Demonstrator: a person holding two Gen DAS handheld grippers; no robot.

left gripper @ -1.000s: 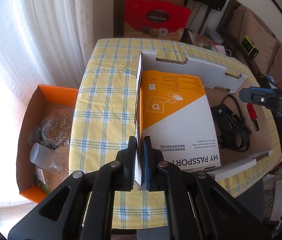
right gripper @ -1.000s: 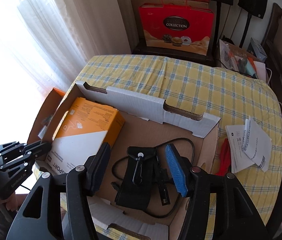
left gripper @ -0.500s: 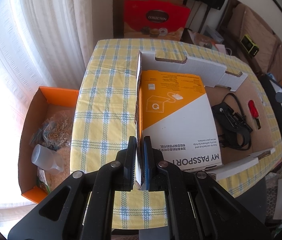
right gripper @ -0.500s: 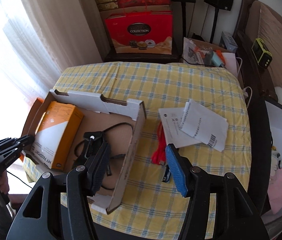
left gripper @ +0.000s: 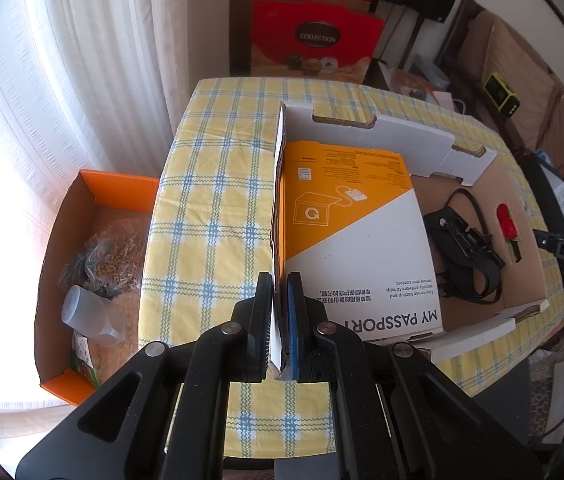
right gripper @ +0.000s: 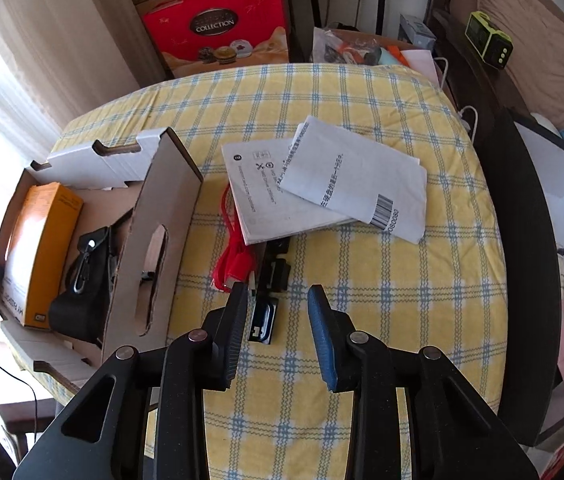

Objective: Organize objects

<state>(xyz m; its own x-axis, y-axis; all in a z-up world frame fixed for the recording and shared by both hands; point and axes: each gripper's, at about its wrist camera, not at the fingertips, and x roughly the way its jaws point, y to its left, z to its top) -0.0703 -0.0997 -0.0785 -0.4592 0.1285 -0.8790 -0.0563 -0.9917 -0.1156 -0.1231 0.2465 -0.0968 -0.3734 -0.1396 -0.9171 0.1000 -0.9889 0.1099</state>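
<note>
My left gripper (left gripper: 279, 332) is shut on the left side wall of the open cardboard box (left gripper: 410, 140) on the checked tablecloth. Inside lie an orange and white "My Passport" carton (left gripper: 354, 232) and a black pouch with a strap (left gripper: 462, 248). My right gripper (right gripper: 278, 294) hangs over the cloth just right of the cardboard box (right gripper: 154, 240), with its jaws closing. Below the gap, close to the left finger, lies a small black and blue item (right gripper: 263, 320); the pads do not touch it. A red cable (right gripper: 230, 264) and folded papers (right gripper: 322, 188) lie just beyond.
An orange carton (left gripper: 114, 192) with bags and a plastic bottle (left gripper: 94, 316) stands on the floor left of the table. A red gift bag (right gripper: 218, 28) stands behind the table. Dark furniture (right gripper: 522, 200) runs along the table's right edge. A hand shows at the far right of the left wrist view.
My right gripper has moved from above the box's inside to the right, down over the tablecloth near the red cable, and its jaws have narrowed. The left gripper has kept its grip.
</note>
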